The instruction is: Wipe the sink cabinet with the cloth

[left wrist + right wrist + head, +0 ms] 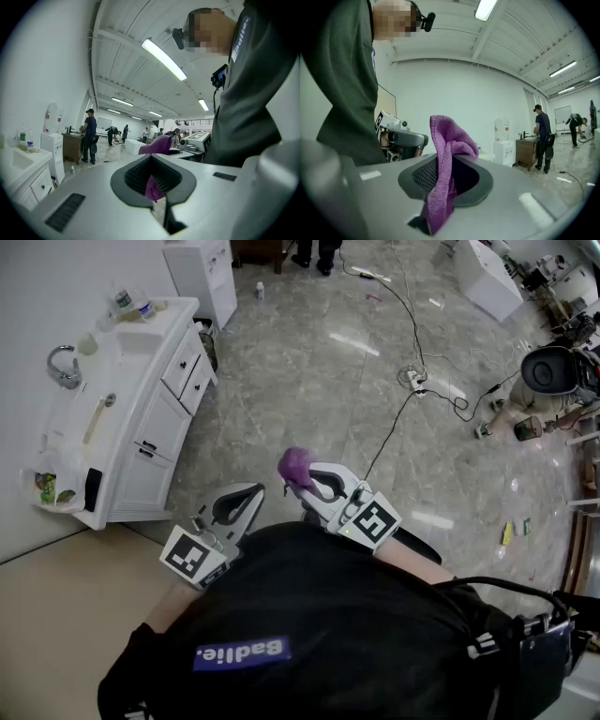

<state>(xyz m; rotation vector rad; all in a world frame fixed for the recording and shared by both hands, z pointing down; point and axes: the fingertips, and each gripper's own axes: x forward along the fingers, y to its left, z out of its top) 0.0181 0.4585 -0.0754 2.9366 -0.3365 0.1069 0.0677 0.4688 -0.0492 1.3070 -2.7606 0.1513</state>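
Head view: white sink cabinet (pixel 141 418) sits upper left of frame, well apart from both grippers at lower centre. My right gripper (pixel 314 486) holds the purple terry cloth (pixel 295 465) above the grey marble floor (pixel 309 362). My left gripper (pixel 234 507) is just beside it.

Left gripper view: left gripper (pixel 151 157) fingers clenched together, empty; cloth (pixel 159 143) shows beyond them.

Right gripper view: right gripper (pixel 450 157) fingers are grasping the cloth (pixel 447 136), which droops over them.

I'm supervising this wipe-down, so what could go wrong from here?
The cloth sticks out loosely from the shut right gripper, so it may slip out while wiping. Bottles stand on the sink cabinet top and could be knocked over. Cables lie on the floor, a possible trip hazard.
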